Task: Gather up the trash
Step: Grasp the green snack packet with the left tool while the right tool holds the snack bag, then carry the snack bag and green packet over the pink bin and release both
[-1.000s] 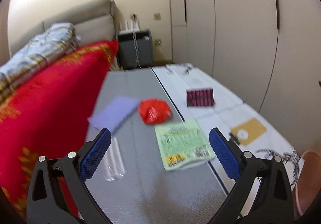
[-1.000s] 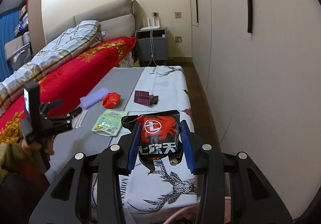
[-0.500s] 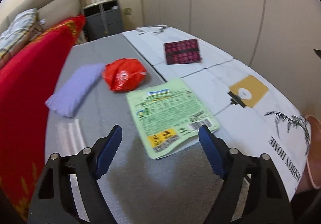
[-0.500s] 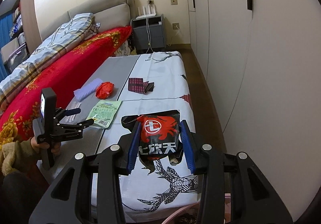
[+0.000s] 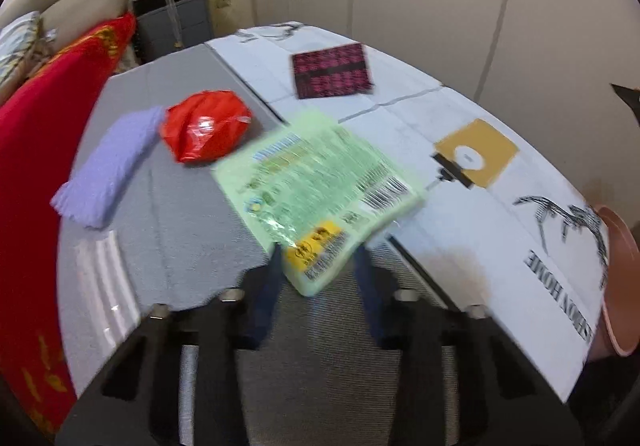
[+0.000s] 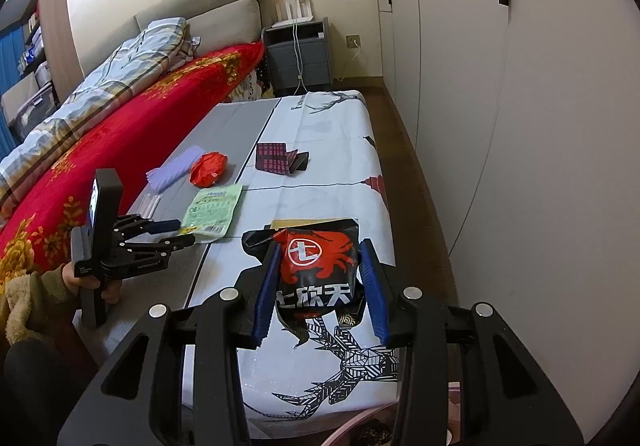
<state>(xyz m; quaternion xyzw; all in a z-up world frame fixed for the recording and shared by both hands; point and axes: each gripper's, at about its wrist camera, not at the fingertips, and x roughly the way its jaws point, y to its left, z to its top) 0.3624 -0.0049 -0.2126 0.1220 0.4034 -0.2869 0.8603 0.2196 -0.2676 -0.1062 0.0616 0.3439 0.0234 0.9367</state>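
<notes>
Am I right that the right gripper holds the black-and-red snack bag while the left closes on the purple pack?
Not quite. The left gripper is closing on the green packet, as the left wrist view shows; the purple pack lies untouched. The right gripper does hold the black-and-red snack bag.

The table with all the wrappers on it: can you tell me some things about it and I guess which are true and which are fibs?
1. The right gripper holds a black and red snack bag. True.
2. The left gripper is reaching for the red wrapper. False: its jaws are closing around a corner of the green packet.
3. The purple pack lies beside the red wrapper on the grey side of the table. True.
4. The dark pink-patterned packet sits on the red blanket. False: it lies on the white cloth.
</notes>
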